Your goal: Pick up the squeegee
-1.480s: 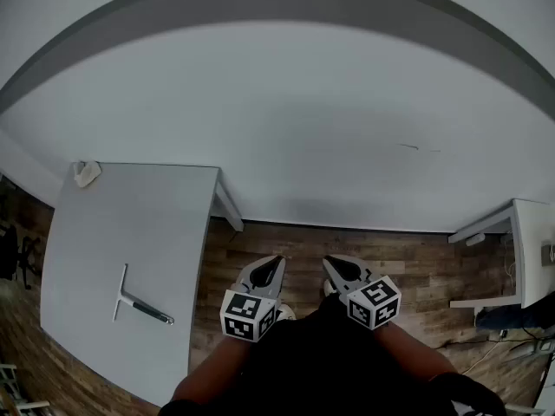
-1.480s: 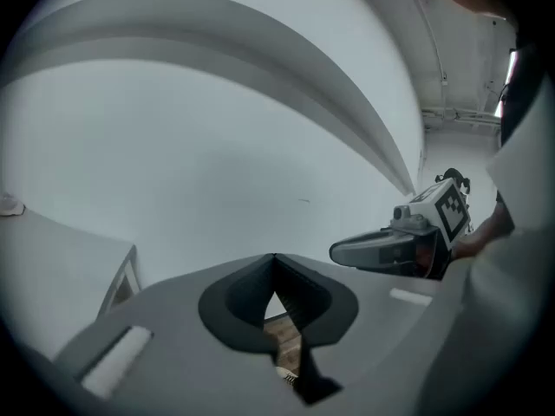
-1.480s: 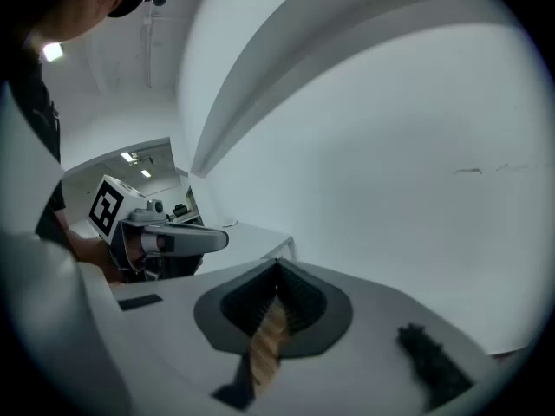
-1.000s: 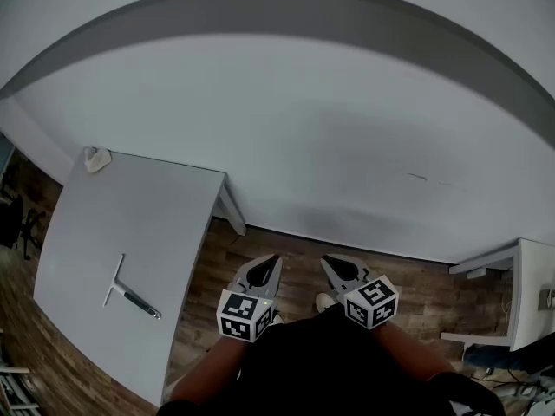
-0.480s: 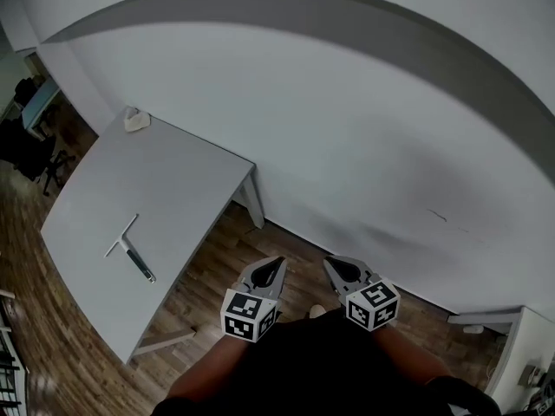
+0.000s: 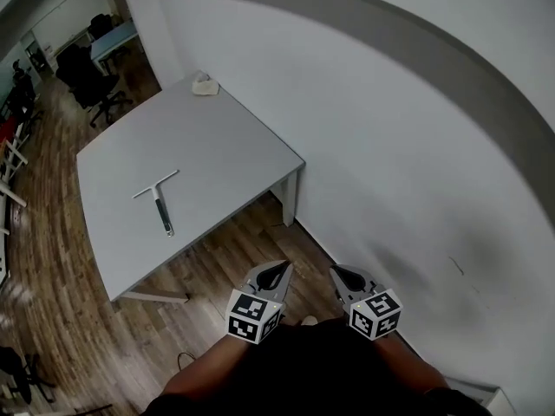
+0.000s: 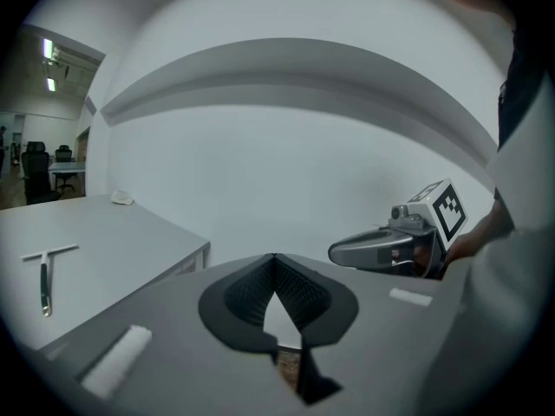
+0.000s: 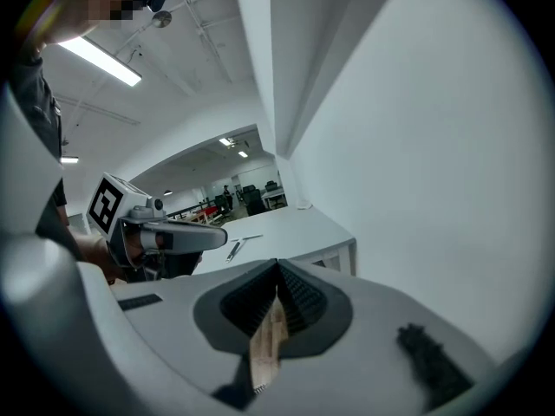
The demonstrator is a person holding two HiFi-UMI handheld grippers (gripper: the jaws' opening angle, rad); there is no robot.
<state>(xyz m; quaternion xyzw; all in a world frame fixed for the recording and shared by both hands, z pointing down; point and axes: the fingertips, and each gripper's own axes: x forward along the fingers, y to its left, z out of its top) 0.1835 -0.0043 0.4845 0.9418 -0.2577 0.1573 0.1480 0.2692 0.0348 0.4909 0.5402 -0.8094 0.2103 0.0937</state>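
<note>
The squeegee (image 6: 158, 199), a pale T-shaped blade on a dark handle, lies flat on the grey table (image 6: 225, 154) at the upper left of the head view. It is small in the left gripper view (image 7: 45, 271) and the right gripper view (image 8: 236, 248). My left gripper (image 6: 283, 269) and right gripper (image 6: 335, 272) are held side by side near my body over the wooden floor, far short of the table. Both are shut with nothing in them. Each shows in the other's view: the right gripper (image 7: 381, 250) and the left gripper (image 8: 169, 232).
A white wall (image 6: 416, 146) runs along the right, close to the right gripper. A crumpled pale cloth (image 6: 203, 83) lies at the table's far corner. Office chairs (image 6: 91, 81) and more desks stand beyond the table. Wooden floor (image 6: 78, 319) lies between me and the table.
The head view has swung left: the table and squeegee have shifted from the left edge toward the upper middle, and the office behind has come into sight. Both grippers stay shut.
</note>
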